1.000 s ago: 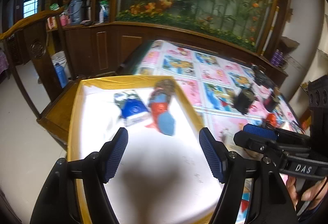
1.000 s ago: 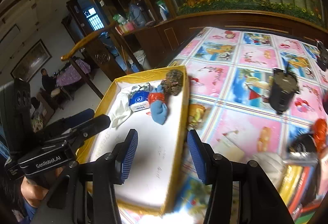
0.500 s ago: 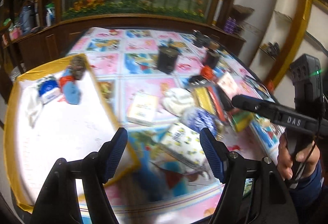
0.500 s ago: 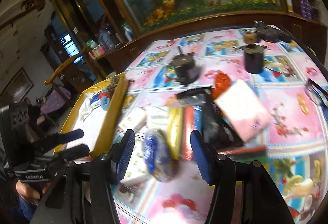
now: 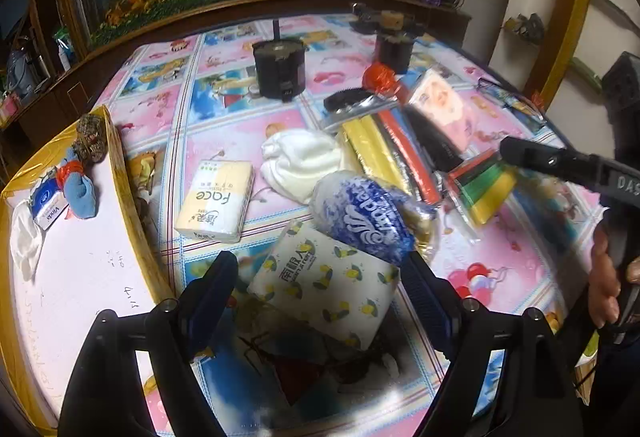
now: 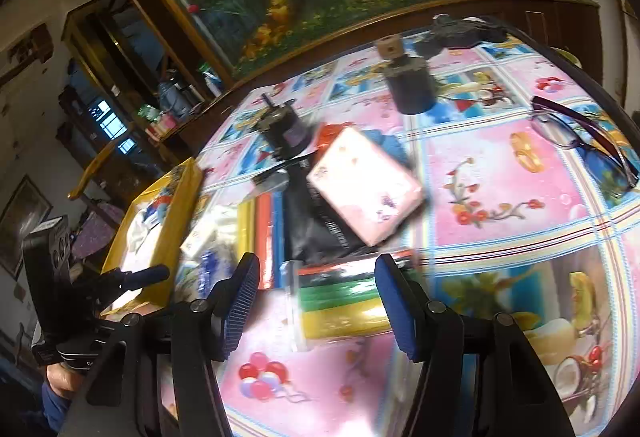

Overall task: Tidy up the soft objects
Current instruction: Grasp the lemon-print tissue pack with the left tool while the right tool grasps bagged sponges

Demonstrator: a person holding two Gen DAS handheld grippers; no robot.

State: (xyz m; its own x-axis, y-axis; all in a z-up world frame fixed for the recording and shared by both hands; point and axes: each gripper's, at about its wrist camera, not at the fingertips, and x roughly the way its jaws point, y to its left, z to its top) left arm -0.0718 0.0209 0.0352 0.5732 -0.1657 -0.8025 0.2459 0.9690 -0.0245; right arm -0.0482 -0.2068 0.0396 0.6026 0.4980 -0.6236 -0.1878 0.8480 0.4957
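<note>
- The left hand-held gripper [image 5: 322,277] is held wide, and its jaws are opening. A lemon-print tissue pack [image 5: 324,283] is seen between the jaws, but it is not pressed by them.
- A blue and white wrapped pack [image 5: 360,217] is leaned on that tissue pack at 1 o'clock.
- A yellow and white tissue pack [image 5: 216,201] is laid flat on the table [image 5: 500,261], at 10 o'clock from the lemon-print pack.
- A white cloth [image 5: 300,165] is bunched up just past the wrapped pack, at 11 o'clock.
- A gold-edged tray [image 5: 132,205] is set at 9 o'clock. A blue sock [image 5: 82,191], a small blue box [image 5: 48,207] and a brown ball of stuff [image 5: 90,141] are kept in it.
- The right hand-held gripper [image 6: 316,299] is held about half wide, and its jaws are opening. A clear pack of coloured strips [image 6: 340,301] is seen lying between the jaws; whether it is touched cannot be told.
- A pink tissue pack [image 6: 364,183] is seen blurred at 12 o'clock from that gripper.
- Glasses [image 6: 584,137] are laid on the table at 2 o'clock.
</note>
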